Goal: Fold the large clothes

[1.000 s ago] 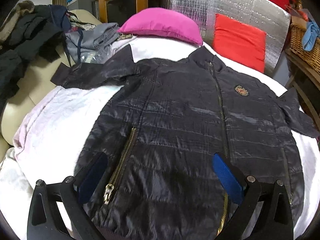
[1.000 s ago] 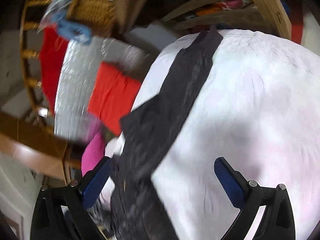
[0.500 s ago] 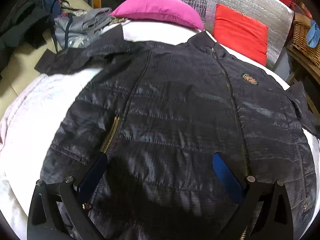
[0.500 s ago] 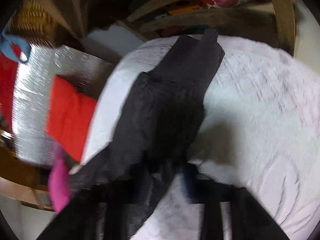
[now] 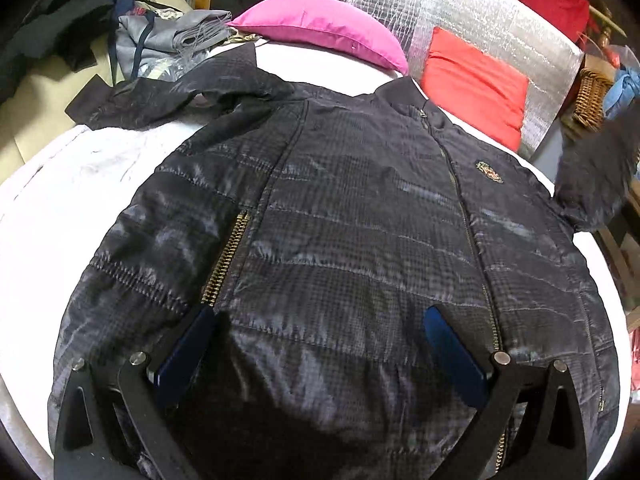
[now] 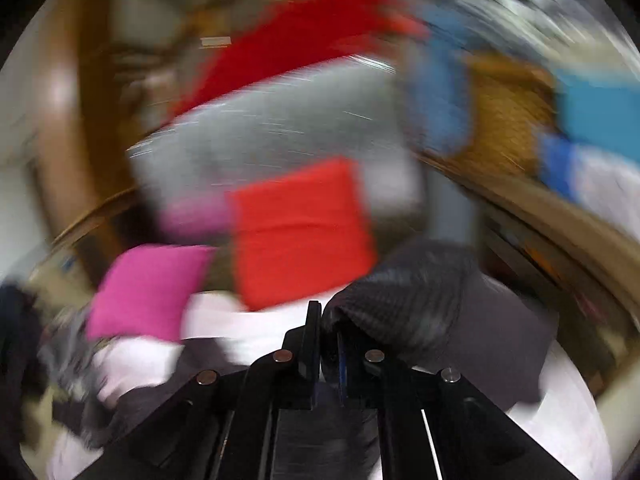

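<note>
The dark quilted jacket point(image 5: 360, 240) lies face up and zipped on the white-covered bed point(image 5: 72, 184), collar toward the pink pillow point(image 5: 320, 28), one sleeve spread toward the pile of clothes at the far left. It looks light and puffy with a slick shell, so it will likely slide and spring back; cuffs, hem and seams seem the surest places to pinch. The left tongs point(image 5: 320, 356) hang wide open just over the lower front, pads to either side of the pocket zip and the main zip, holding nothing. The right tongs point(image 6: 326, 344) have just closed tight on the other sleeve point(image 6: 404, 296), which bunches above them.
</note>
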Action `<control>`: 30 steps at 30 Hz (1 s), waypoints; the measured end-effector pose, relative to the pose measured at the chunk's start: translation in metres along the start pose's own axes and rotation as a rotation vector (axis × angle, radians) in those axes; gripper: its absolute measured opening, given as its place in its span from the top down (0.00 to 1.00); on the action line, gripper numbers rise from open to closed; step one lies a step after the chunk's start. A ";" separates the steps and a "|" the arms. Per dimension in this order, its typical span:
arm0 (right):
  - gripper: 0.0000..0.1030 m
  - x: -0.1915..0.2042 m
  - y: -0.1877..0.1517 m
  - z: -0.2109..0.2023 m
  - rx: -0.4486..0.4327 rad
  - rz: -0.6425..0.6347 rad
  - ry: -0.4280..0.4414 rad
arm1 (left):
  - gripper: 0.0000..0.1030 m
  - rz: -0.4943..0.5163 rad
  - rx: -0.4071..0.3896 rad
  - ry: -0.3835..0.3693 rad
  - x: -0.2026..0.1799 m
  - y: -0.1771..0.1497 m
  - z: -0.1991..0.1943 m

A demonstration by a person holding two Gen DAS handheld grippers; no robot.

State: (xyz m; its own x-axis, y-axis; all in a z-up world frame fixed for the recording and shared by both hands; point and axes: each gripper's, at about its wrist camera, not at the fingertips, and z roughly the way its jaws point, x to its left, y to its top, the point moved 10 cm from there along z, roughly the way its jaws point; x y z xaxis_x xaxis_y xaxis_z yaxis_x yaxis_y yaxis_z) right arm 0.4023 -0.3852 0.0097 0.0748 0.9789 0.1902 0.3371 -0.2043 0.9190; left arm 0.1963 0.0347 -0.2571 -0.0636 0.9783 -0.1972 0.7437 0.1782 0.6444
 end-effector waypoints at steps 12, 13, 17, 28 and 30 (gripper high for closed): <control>0.00 0.173 -0.231 0.061 0.480 0.075 0.378 | 0.00 -0.006 -0.008 -0.010 0.000 -0.002 -0.001; 0.00 0.163 -0.236 0.056 0.476 0.105 0.382 | 0.00 -0.005 -0.008 -0.008 0.000 -0.003 -0.001; 0.00 0.108 -0.249 0.032 0.454 0.247 0.373 | 0.00 0.005 -0.006 0.005 0.000 -0.004 0.000; 0.00 0.027 -0.281 -0.015 0.351 0.368 0.350 | 0.00 -0.113 0.020 -0.161 -0.019 0.075 -0.034; 0.00 0.036 -0.289 -0.015 0.314 0.274 0.333 | 0.00 -0.145 0.042 -0.211 -0.027 0.101 -0.028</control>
State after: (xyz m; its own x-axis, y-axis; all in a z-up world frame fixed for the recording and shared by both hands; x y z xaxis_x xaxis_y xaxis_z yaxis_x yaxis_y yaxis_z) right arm 0.2939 -0.2905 -0.2434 -0.0854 0.8275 0.5549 0.6159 -0.3939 0.6823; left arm 0.2548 0.0289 -0.1664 -0.0346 0.8983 -0.4380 0.7643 0.3061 0.5676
